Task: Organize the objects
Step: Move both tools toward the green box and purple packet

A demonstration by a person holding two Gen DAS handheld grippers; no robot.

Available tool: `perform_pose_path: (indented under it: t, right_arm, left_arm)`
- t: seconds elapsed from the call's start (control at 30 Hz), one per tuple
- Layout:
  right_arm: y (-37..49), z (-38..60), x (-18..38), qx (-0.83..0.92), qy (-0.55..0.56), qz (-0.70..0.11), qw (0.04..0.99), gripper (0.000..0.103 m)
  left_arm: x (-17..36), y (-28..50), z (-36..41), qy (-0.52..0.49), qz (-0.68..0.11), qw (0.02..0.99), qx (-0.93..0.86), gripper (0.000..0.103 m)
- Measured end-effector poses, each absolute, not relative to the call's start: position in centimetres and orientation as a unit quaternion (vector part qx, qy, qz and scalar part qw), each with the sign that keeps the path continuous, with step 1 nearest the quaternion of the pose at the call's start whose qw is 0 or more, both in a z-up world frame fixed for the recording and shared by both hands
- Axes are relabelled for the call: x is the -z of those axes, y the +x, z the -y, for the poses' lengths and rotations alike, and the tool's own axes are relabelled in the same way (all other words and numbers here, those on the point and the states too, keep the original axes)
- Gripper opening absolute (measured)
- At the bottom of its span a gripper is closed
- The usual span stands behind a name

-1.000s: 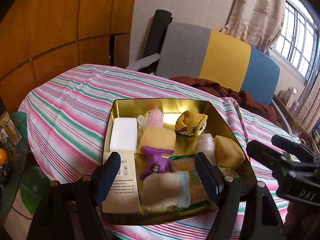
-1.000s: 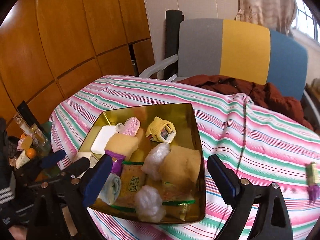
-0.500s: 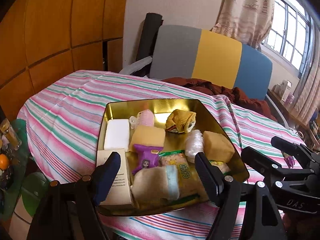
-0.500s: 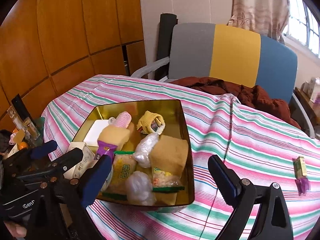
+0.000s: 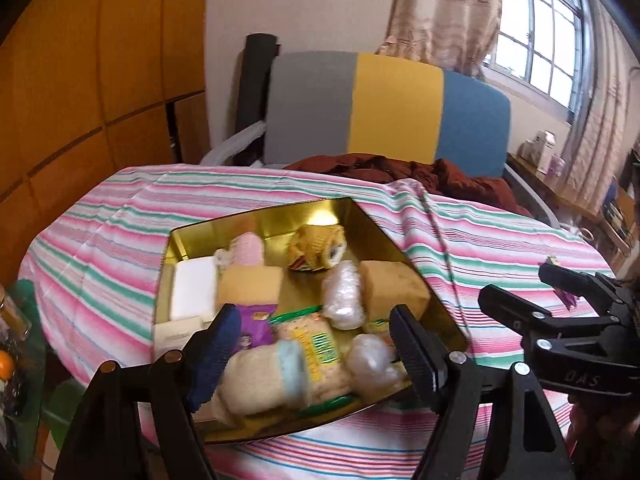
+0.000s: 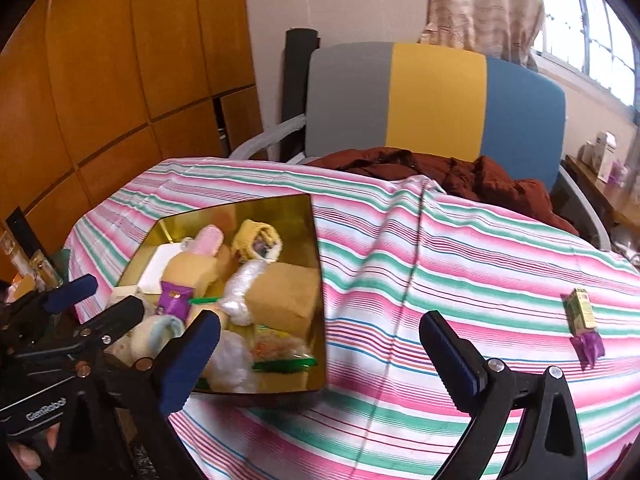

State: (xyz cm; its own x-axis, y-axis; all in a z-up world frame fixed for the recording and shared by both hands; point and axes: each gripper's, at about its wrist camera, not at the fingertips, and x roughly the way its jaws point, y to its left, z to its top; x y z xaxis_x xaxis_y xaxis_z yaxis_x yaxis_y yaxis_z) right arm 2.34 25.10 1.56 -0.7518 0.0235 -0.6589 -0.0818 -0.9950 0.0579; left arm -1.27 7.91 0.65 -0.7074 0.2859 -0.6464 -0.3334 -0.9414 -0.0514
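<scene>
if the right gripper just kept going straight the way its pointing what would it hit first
Most likely the bare striped tablecloth: the open right gripper aims just right of the gold tray, and nothing lies between its fingers. The small green packet sits well off to the right. Depth is hard to judge.

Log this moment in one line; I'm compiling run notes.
left tongs: open, over gold tray | right tongs: open, empty | small green box: on tablecloth, outside tray

A shallow gold metal tray crammed with sponges, rolled socks and snack packets; a small green carton lies well apart.
</scene>
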Motion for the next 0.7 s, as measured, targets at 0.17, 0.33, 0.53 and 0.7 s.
perform_pose_path:
  t: [0.17, 0.33, 0.53, 0.7]
  right_arm:
    - [2.7, -27.7, -0.9, -0.929, -0.363, -0.051, 0.058, 0.101]
    - [3.5, -32.8, 0.1, -0.912, -0.387, -0.093, 0.099, 0.101]
    - [4.8, -40.5, 0.3, -0.889, -0.407, -0.144, 0.155, 0.101]
    - [6.5, -48.5, 1.1, -0.863, -0.434, -0.155, 0.207, 0.101]
  left_arm:
    - [-1.1, -1.5, -10.0, -0.345, -0.031, 0.214, -0.913, 0.078]
    - [-1.6, -1.7, -12.4, -0.346, -0.029, 0.25, -0.904, 0.078]
    - [-2.2, -1.7, -16.8, -0.345, -0.061, 0.298, -0.888, 0.078]
    - [-1.9, -1.6, -21.1, -0.354, -0.083, 0.339, -0.868, 0.078]
